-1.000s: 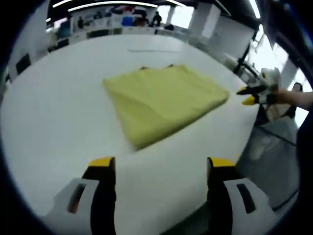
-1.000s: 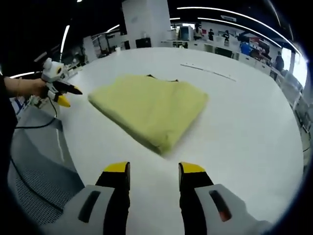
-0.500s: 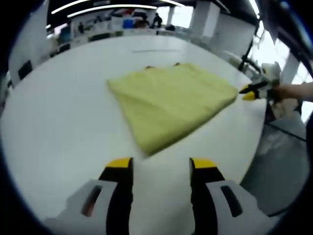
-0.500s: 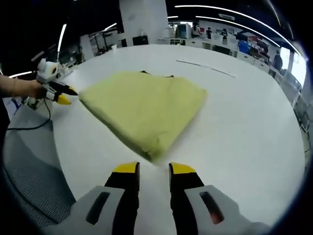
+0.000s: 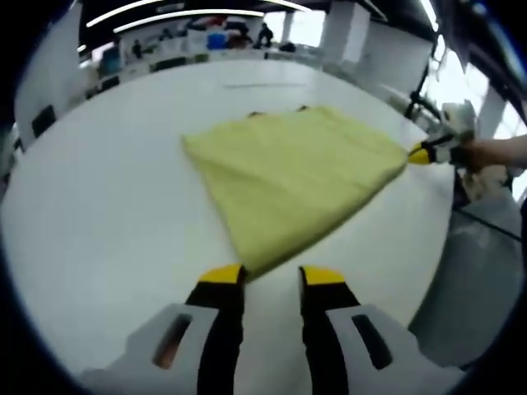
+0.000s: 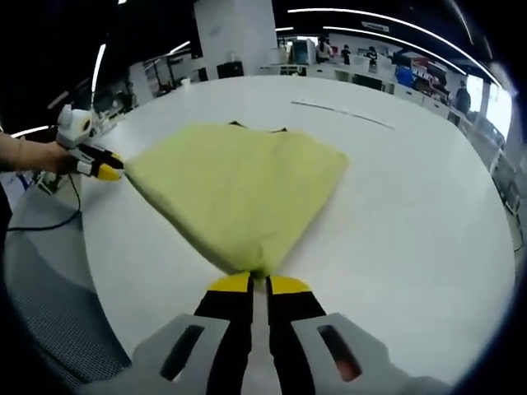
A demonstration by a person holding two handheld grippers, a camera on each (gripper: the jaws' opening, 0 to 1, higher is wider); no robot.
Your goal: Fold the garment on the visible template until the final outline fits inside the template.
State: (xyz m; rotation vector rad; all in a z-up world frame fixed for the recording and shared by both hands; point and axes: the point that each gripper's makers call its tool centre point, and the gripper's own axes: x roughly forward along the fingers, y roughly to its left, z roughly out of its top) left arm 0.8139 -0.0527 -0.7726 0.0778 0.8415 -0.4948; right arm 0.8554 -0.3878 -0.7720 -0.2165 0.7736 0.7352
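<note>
garment (image 5: pixel 292 177) folded, both claws at adjacent corners

yellow cloth lies mid-counter (image 5: pixel 99 206); right claw (image 6: pixel 256 285) is nearly pressed together, pinching the near corner, while left claw (image 5: pixel 271 276) stands a little spread astride another corner, not yet gripping. an uneven lift could drag the layers askew or spill the fold beyond the template, a dark trace at the far edge. no writing readable.

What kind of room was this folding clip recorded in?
Probably a large open-plan lab or office hall, not a home. A yellow folded garment lies on a big white table, long ceiling strip lights run overhead, and rows of desks with people stand behind.
</note>
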